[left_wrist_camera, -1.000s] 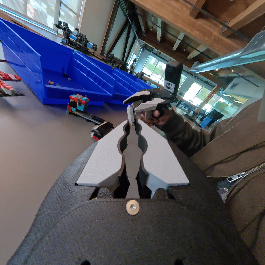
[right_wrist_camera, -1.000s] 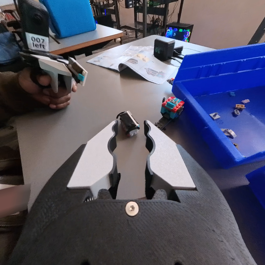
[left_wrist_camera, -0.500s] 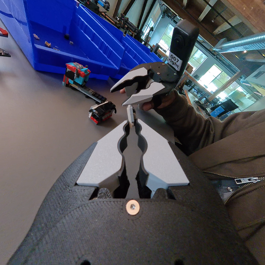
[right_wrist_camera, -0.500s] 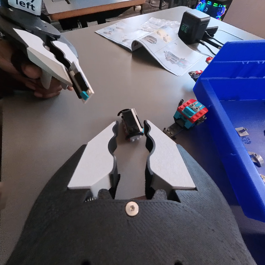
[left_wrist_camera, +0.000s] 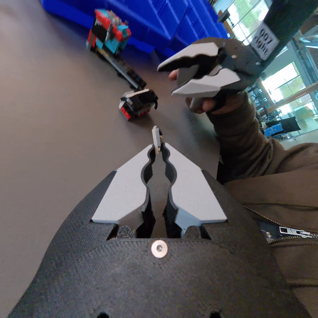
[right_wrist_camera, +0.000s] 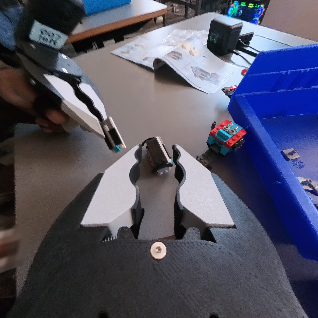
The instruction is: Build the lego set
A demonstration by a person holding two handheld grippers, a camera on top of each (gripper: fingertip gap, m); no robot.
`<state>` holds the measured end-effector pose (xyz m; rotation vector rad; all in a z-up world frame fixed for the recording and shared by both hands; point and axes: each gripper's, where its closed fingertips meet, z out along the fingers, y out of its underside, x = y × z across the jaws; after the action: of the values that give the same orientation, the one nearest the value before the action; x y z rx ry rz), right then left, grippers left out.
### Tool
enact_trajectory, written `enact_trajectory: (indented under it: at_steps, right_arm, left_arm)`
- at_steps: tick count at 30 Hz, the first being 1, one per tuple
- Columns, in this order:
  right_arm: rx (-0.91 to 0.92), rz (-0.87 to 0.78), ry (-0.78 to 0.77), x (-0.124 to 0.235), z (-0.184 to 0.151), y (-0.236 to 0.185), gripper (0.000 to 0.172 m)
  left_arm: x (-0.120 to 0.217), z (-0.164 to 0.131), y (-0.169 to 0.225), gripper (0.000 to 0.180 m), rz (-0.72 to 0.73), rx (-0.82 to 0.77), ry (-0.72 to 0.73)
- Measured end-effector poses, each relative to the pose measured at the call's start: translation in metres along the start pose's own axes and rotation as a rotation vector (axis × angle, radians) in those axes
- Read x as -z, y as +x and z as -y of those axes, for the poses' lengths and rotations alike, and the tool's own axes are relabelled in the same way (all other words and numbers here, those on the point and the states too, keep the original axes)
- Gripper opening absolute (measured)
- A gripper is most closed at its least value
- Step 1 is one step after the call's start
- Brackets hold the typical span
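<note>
My left gripper point(left_wrist_camera: 158, 146) is shut on a small flat grey and white brick piece point(left_wrist_camera: 157, 137), which sticks out past the fingertips. In the right wrist view this piece point(right_wrist_camera: 114, 136) shows a black face and a teal end and hangs above the table, just left of my right fingers. My right gripper point(right_wrist_camera: 156, 147) is open and low over the grey table point(right_wrist_camera: 60, 172). A small black brick assembly point(right_wrist_camera: 157, 154) lies between its fingertips, with a gap on each side. The left wrist view shows that assembly point(left_wrist_camera: 137, 105) on the table below the open right gripper point(left_wrist_camera: 166, 81).
A red and teal brick model point(right_wrist_camera: 225, 137) on a dark plate stands right of the assembly, next to a blue bin point(right_wrist_camera: 275, 163) holding loose parts. An open booklet point(right_wrist_camera: 180, 60) and a black device point(right_wrist_camera: 223, 36) lie farther back. A sleeve point(left_wrist_camera: 240, 137) is at the right. One gripper's finger ends stand about 9 cm off the other's. The black device point(right_wrist_camera: 223, 36) is about 40 cm from both grippers' fingertips.
Both grippers came lower and closer together. The left gripper carried its flat piece toward the black assembly. The right gripper moved forward, so its open fingers now stand either side of the assembly.
</note>
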<state>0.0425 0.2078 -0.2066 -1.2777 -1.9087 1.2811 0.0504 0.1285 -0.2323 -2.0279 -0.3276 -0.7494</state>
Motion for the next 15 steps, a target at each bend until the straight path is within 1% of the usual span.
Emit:
enact_trajectory:
  at_steps: [5,10,13,15]
  right_arm:
    - [-0.116,0.017,0.071,0.007,0.012,-0.008,0.036]
    - [-0.244,0.015,0.118,0.007,0.014,-0.014,0.037]
    - [-0.311,0.017,0.171,0.013,0.019,-0.015,0.037]
    - [-0.369,0.040,0.240,0.020,0.028,-0.017,0.038]
  left_arm:
    - [-0.004,-0.018,-0.008,0.008,0.049,0.041,-0.118]
    - [-0.003,-0.018,-0.019,0.017,0.094,0.085,-0.146]
    - [0.002,-0.012,-0.023,0.039,0.118,0.107,-0.113]
    - [0.009,-0.001,-0.027,0.063,0.137,0.128,-0.043]
